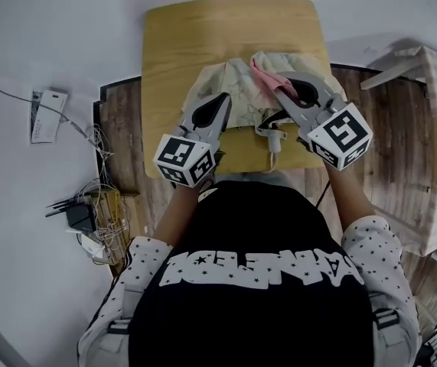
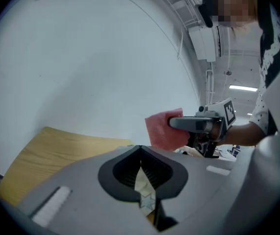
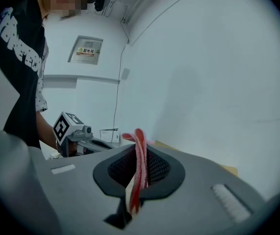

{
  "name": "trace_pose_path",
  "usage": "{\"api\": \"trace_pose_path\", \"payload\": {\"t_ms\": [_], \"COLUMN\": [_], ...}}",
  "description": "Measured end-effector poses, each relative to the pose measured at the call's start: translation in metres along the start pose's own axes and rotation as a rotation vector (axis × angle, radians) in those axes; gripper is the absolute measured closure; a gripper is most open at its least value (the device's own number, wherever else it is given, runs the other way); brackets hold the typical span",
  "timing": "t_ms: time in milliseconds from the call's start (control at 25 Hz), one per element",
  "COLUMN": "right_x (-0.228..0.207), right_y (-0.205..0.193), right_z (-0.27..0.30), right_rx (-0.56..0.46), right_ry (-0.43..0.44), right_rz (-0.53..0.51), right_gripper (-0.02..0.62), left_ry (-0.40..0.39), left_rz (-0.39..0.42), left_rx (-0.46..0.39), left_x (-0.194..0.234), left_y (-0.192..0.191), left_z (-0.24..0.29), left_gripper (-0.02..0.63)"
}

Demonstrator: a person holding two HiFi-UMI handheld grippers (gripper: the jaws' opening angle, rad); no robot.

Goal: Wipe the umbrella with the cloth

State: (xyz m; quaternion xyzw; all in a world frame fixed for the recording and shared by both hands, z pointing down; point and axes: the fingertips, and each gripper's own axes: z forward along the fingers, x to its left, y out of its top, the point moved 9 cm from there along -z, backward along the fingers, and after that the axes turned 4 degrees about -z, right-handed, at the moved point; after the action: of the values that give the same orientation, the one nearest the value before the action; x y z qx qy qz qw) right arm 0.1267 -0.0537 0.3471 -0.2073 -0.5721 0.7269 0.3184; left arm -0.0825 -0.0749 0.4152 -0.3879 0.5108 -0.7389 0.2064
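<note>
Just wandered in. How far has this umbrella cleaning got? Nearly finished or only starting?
Gripping looks done: the right gripper is shut on the pink cloth, and the left gripper pinches the fabric of the umbrella, which lies on the wooden table. In hand: the cloth is held over the umbrella. Left: the wiping itself; the pictures do not show how much has been wiped.

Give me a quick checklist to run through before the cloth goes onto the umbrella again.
1. Right gripper shut on the pink cloth: ok.
2. Left gripper shut on the umbrella fabric: ok.
3. Umbrella lying on the table, not hanging off: ok.
4. The two grippers apart from each other: ok.
5. Cloth touching the umbrella: cannot tell.
</note>
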Motion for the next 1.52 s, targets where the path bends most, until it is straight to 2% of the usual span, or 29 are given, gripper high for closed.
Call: {"api": "trace_pose_path", "payload": {"t_ms": [120,280,400,600,1080,1520], "right_x": [-0.001,-0.002,-0.006,-0.007,0.000,0.002], "right_y": [0.001,0.001,0.003,0.010,0.019,0.022], "right_z": [-0.018,-0.036,-0.044,-0.053,-0.058,-0.048], "right_rx": [-0.045,-0.100,-0.097,-0.078,-0.103,-0.135], "right_ry": [0.000,0.007,0.012,0.023,0.001,-0.011], "right_rz": [0.082,0.170,0.170,0.158,0.136,0.152], "right_gripper": [0.569,0.569,0.569,0.569,0.571,0.571], "left_ry": [-0.027,-0.049,-0.066,-0.082,-0.090,-0.071], "left_rz": [0.002,0.050,0.069,0.096,0.087,0.083], "left_rx": [0.001,0.014,-0.014,-0.001,-0.011,-0.058], "left_x": [-0.011,-0.024,-0.031,-0.037,-0.046,-0.041], "left_y": [0.008,0.017,0.025,0.030,0.032,0.041], "left_z": [0.002,-0.002,-0.005,-0.009,-0.012,-0.007], "left_gripper": [0.604,0.604,0.604,0.604,0.604,0.604]}}
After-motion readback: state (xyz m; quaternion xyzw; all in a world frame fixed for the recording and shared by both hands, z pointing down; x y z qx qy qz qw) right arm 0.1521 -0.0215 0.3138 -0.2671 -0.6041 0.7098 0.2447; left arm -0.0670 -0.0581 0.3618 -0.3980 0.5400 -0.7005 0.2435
